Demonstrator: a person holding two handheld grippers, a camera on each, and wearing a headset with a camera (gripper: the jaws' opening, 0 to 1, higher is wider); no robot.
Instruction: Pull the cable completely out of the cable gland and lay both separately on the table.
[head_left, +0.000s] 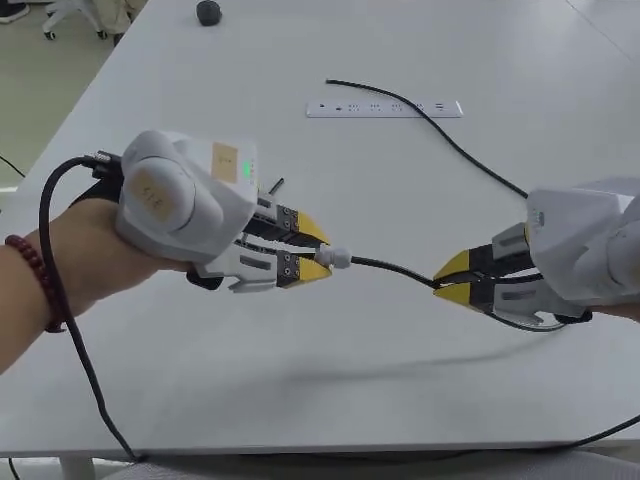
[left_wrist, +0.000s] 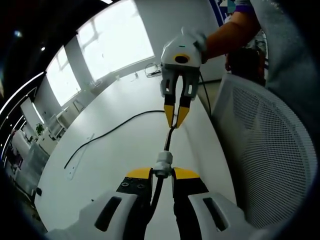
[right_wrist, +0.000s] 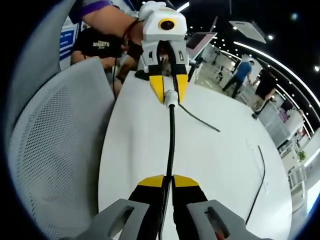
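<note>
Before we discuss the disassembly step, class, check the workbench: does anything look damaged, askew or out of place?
Nothing stands out. The cable runs unbroken from the white cable gland in the left gripper to the right gripper, and the power strip lies flat on the table.

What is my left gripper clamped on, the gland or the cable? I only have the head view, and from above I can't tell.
Observer: In the left gripper view, the left gripper is shut on the white gland. The gland's front end pokes out past the yellow tips.
Operator: Is the cable through it?
Observer: Yes. That view shows the black cable entering the gland's front and running on behind it, down between the jaws.
Operator: How is the right grip?
Observer: In the right gripper view, the right gripper is shut on the cable, which sits centred between its tips.
</note>
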